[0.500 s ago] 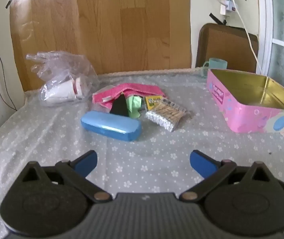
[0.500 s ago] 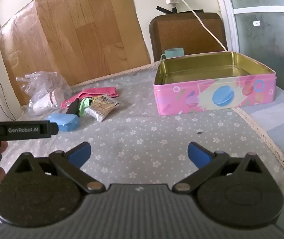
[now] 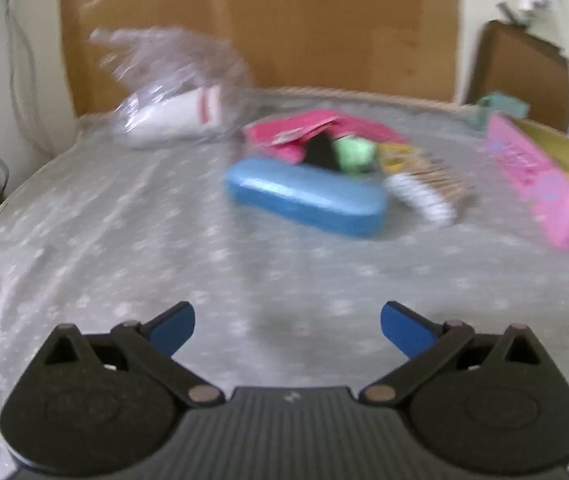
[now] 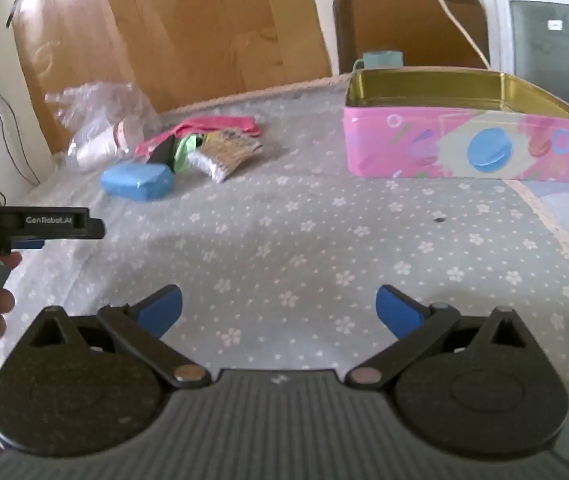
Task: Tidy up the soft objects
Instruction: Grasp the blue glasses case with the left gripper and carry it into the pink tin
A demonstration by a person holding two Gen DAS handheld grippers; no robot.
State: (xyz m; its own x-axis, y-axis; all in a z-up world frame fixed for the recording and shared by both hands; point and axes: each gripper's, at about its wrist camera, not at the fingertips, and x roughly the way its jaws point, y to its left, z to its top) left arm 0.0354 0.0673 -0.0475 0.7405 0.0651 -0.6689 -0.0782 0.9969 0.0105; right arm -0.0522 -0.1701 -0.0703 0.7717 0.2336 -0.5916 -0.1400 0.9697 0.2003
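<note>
A pile of small items lies on the grey flowered cloth: a pink cloth (image 3: 316,130) (image 4: 220,124), a green and black piece (image 3: 354,154), a packet of clothespins (image 3: 424,188) (image 4: 226,154) and a blue case (image 3: 304,196) (image 4: 136,180). An open pink tin (image 4: 464,148) (image 3: 544,184) stands empty to the right. My left gripper (image 3: 287,326) is open and empty, short of the blue case. My right gripper (image 4: 279,307) is open and empty, low over the cloth in front of the tin. The left view is blurred.
A clear plastic bag with white cups (image 3: 172,116) (image 4: 100,136) lies at the back left. A teal mug (image 4: 382,58) stands behind the tin. A wooden board leans on the wall. The table edge runs along the right (image 4: 556,232). The left gripper's body (image 4: 44,224) shows at the right view's left edge.
My left gripper has moved forward and left toward the pile; the blue case looks nearer. My right gripper has shifted slightly forward. Both stay open.
</note>
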